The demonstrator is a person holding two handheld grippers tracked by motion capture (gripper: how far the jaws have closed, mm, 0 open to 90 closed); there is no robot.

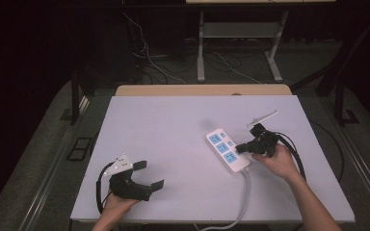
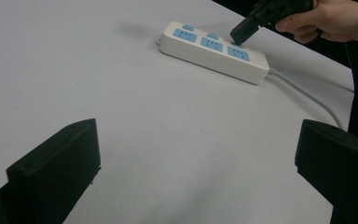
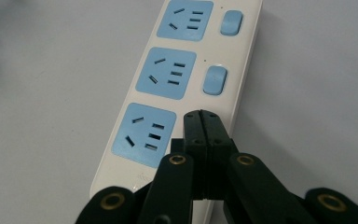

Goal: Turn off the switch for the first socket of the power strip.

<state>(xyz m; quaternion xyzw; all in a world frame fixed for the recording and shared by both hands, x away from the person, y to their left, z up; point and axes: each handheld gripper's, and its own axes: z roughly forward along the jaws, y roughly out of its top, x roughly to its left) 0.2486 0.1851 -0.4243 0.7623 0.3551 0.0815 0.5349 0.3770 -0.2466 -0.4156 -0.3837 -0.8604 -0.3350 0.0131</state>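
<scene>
- Dark floor and loose cables lie beyond the far edge of the white table [image 1: 164,120], where I work with a tool in each hand.
- In my right gripper [image 3: 201,122] the two jaws are pressed flat together with nothing between them, making one blunt tip.
- That tip sits on the power strip [image 3: 186,79], just where the nearest socket's switch should be; whether it presses or only rests there I cannot tell.
- Beyond the tip the middle switch [image 3: 214,80] and the far switch [image 3: 231,22] are bare, each just right of its blue socket.
- Seen from above, the power strip [image 1: 227,150] lies right of the table's middle, slanted, with its cord [image 1: 243,202] running off the near edge.
- My right hand [image 1: 280,161] holds the tool from the strip's right side.
- My left gripper [image 1: 149,175] stands wide open and empty near the left near corner, well apart from the strip.
- I judge the strip a hard, stiff plastic shell, light and smooth, so it may slide on the bare tabletop under a sideways push.
- A switch wants a straight downward press; pushing at a slant could skid the whole body.
- To hold it I would clamp across the long sides, clear of switches and cord.
</scene>
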